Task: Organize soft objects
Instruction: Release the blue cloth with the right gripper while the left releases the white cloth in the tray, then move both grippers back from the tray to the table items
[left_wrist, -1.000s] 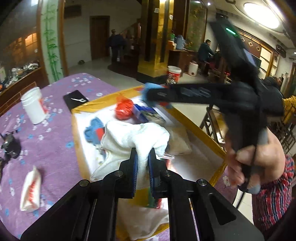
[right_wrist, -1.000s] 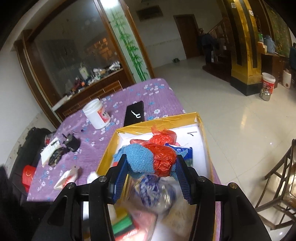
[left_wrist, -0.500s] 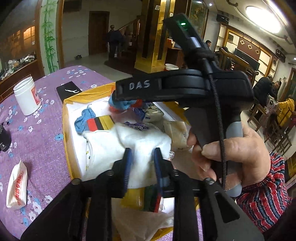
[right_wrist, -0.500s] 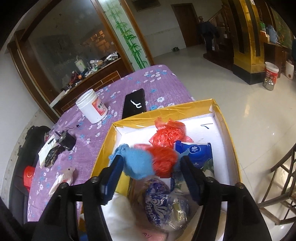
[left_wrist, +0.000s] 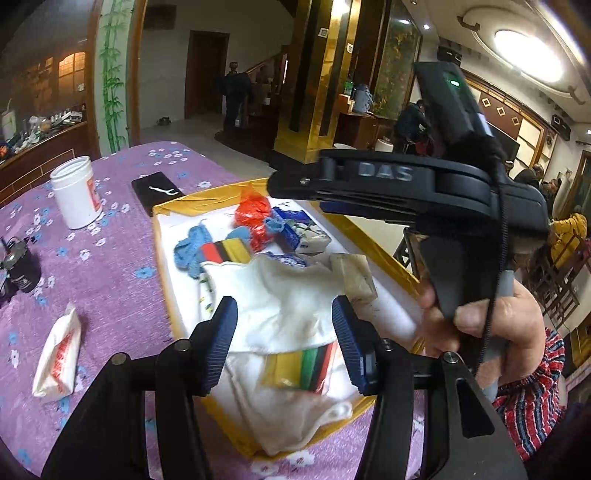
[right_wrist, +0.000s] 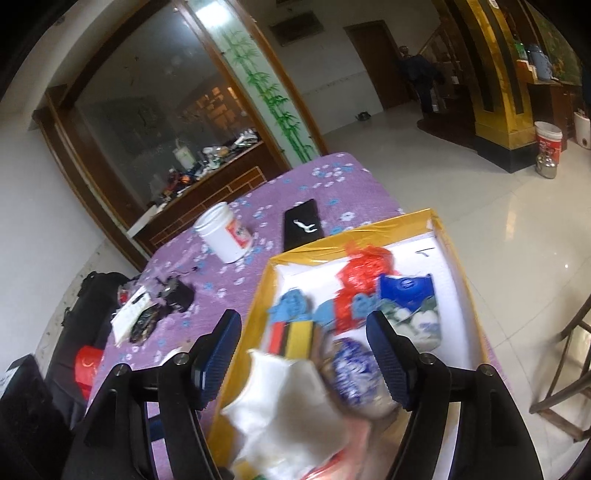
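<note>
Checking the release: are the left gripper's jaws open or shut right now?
Open. The left gripper has its jaws spread wide either side of the white towel, gripping nothing.

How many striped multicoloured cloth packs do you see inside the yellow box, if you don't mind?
2: one striped pack lies toward the far end beside the blue cloth; another sits near, under the white towel. The towel may hide more.

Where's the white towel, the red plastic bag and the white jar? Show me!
white towel (left_wrist: 291, 306): left wrist view, on its crumpled middle between the open fingers.
red plastic bag (right_wrist: 364, 275): right wrist view, on its bunched upper part.
white jar (left_wrist: 75, 194): left wrist view, on its side wall.
</note>
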